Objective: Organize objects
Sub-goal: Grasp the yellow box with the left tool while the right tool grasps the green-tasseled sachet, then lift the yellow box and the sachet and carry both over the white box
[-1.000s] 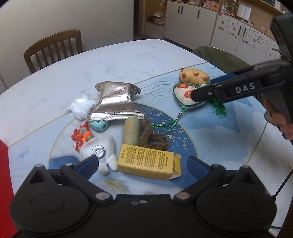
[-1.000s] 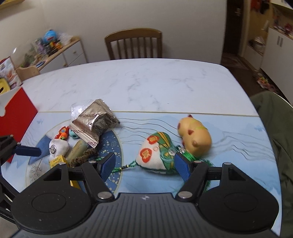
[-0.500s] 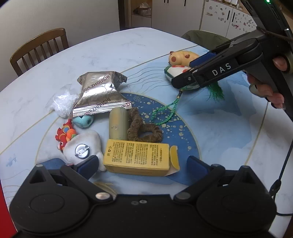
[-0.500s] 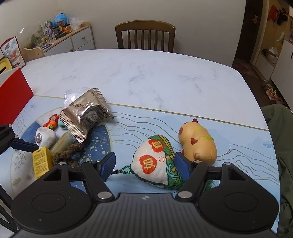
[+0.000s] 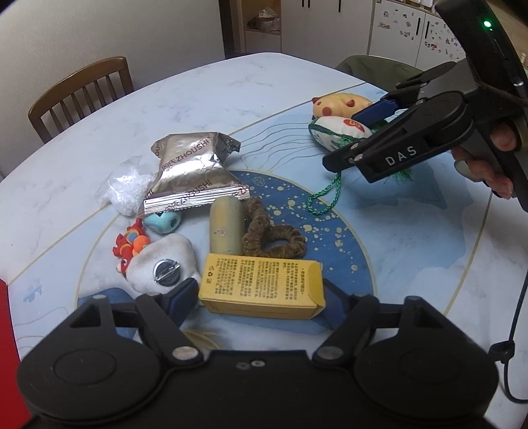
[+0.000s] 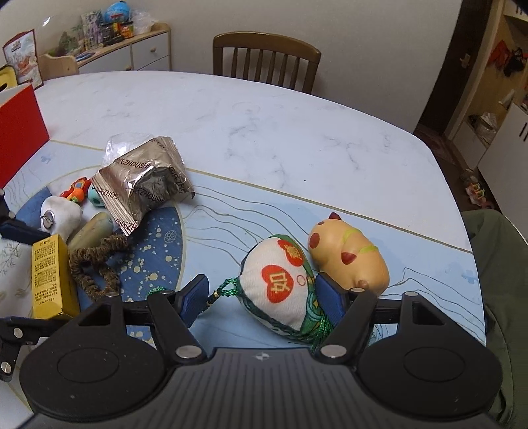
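We are straddling the yellow box (image 5: 264,286), long axis crosswise, with the released left gripper (image 5: 259,298) | right gripper (image 6: 262,295) spread around the sachet (image 6: 280,283).

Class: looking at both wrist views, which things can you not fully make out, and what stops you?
- Yellow box print: too small, left view.
- Red container: cut off by the frame edge, right view.
- Sachet tassel: hidden behind the right tool, right view.
- Shelf items: too small, right view.
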`<state>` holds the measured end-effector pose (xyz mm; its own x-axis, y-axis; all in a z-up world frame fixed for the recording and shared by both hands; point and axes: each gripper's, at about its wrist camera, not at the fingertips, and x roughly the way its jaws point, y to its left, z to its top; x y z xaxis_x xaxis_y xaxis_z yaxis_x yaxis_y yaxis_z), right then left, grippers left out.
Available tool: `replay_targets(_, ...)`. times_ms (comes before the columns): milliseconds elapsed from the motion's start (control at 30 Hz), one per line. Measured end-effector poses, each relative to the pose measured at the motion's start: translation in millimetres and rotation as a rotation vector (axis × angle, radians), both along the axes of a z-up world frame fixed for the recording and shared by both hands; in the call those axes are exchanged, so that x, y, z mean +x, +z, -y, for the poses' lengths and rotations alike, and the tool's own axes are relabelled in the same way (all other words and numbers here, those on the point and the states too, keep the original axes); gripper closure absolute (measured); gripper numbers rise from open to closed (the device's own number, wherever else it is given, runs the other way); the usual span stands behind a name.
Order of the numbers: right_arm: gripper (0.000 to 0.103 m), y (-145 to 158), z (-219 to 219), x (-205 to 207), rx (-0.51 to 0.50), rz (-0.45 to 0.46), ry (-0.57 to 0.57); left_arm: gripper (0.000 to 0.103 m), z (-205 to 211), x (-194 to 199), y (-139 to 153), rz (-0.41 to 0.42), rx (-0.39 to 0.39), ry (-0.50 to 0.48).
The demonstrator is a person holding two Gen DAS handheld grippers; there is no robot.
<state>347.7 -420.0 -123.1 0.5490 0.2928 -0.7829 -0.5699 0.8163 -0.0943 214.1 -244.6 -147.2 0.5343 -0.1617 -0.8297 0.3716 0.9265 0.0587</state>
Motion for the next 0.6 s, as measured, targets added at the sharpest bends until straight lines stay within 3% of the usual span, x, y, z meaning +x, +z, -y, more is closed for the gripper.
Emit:
replay_targets(200,0.053,2.5,1.2,-5.1,-0.035,0.023,-0.015,0.032,-1.7,-3.4,1.3,-0.006,-0.01,0.008)
replay_targets(600,0.058,13.6,6.2,-18.5,0.008,0.018,-0.056,0.032,-13.3,-12.8,11.3,-0.012,-0.046,0.051)
